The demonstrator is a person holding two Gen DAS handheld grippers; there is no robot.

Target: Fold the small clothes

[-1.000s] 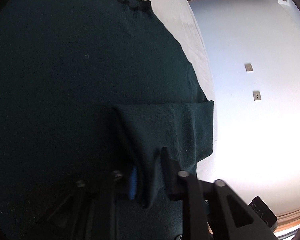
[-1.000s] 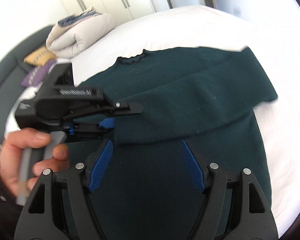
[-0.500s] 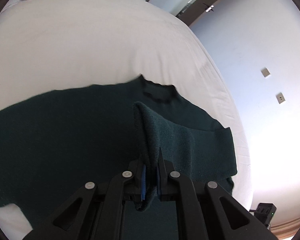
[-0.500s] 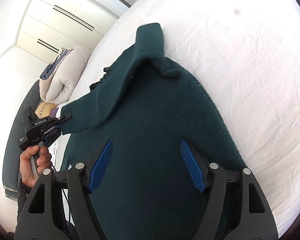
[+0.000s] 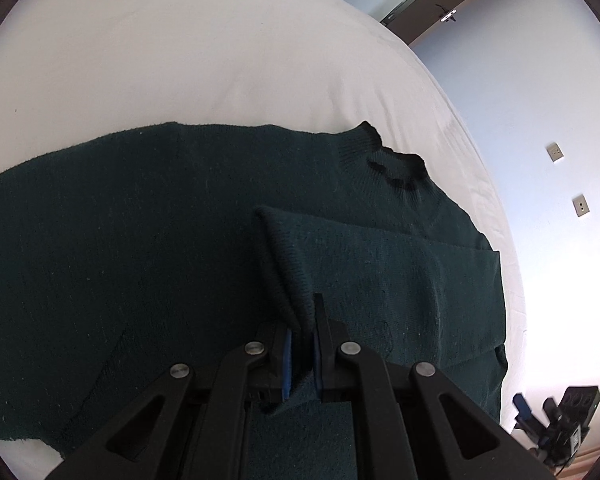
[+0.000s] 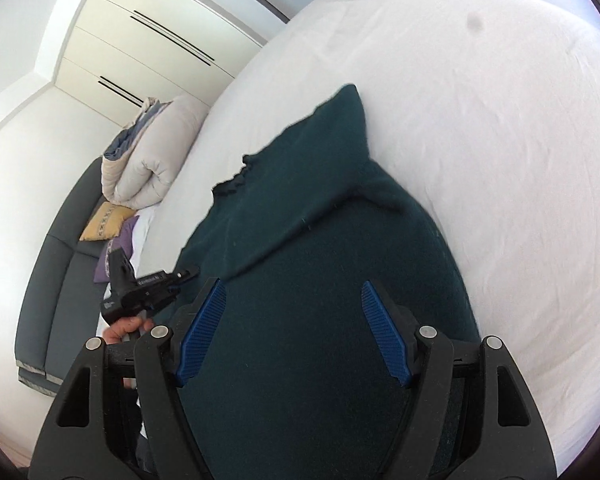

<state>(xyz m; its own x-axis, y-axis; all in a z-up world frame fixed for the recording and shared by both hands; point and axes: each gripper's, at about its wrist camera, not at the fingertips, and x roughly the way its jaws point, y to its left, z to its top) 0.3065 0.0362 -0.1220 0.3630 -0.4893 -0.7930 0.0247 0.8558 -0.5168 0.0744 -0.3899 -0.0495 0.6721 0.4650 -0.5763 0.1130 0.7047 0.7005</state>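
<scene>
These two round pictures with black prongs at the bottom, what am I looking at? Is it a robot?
No robot: a person holds a hand-held clamp tool in each hand, each carrying a wide-angle camera that looks along its jaws. The left gripper, in its own camera's picture, is shut on a folded sleeve of a dark green sweater spread on a white bed. The right gripper, in the other picture, stands open above the sweater, holding nothing; the person's hand shows beside it.

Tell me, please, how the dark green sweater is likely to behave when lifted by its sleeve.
Probably floppy: the sleeve sags from the shut left tongs. The sweater would likely trail limply, and its fuzzy knit should grip rather than slip.
</scene>
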